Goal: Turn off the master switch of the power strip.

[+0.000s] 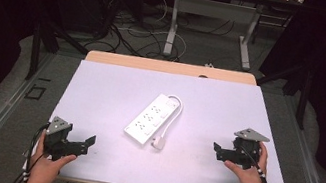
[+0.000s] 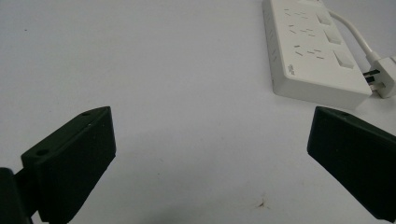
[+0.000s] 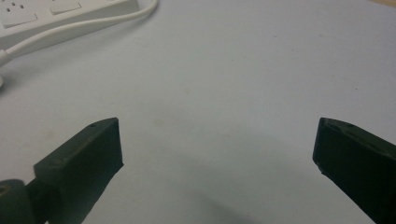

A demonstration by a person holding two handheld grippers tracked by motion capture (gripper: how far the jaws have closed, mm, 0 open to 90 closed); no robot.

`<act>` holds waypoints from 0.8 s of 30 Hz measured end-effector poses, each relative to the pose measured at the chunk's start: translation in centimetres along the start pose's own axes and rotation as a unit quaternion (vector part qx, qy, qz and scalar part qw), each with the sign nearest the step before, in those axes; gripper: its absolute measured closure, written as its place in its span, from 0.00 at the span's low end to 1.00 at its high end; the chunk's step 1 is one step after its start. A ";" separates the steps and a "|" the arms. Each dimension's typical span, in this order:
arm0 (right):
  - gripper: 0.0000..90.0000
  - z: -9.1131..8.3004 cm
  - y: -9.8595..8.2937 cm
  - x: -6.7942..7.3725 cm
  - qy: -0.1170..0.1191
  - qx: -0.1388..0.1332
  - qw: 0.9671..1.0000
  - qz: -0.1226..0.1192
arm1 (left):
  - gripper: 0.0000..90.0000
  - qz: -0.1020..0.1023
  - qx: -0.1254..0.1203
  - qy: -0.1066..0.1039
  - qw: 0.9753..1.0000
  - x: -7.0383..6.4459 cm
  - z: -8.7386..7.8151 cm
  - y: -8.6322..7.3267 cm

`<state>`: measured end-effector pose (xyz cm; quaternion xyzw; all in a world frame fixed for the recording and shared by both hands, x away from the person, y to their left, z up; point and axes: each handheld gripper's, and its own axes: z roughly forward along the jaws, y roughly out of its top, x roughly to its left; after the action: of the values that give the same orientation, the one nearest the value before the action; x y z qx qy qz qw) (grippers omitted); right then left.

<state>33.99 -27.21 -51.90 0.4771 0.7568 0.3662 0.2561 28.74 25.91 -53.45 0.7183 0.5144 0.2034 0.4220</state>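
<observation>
A white power strip (image 1: 152,117) lies diagonally at the middle of the white table top (image 1: 100,90), its cable looping from the far end back to a plug (image 1: 159,143) beside its near end. My left gripper (image 1: 87,142) rests near the front left edge, open and empty, pointing right. My right gripper (image 1: 217,150) sits at the front right, open and empty, pointing left. In the left gripper view the power strip (image 2: 313,51) and the plug (image 2: 385,77) lie ahead at the upper right. The right gripper view catches the power strip (image 3: 56,11) and its cable (image 3: 88,25) at the upper left.
Behind the table the floor holds tangled cables (image 1: 131,30) and the legs of another table (image 1: 213,24). Dark curtains close in both sides. A wooden edge (image 1: 170,66) shows along the table's far side.
</observation>
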 end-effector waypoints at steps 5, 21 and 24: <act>0.03 0.1 0.9 0.5 0.004 0.000 1.000 -0.010 | 0.02 0.002 -0.002 0.001 1.000 0.0 -0.1 0.0; 0.11 0.8 4.1 2.3 0.033 0.003 0.998 -0.046 | 0.02 0.001 -0.004 0.003 1.000 0.0 -0.3 0.0; 0.14 0.8 4.8 2.7 0.029 0.004 0.998 -0.059 | 0.02 0.003 -0.004 0.003 1.000 0.0 -0.3 0.0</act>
<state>35.99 -23.16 -48.65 0.4219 0.7920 0.3616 0.2531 28.49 26.01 -53.30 0.7178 0.5125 0.2090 0.4224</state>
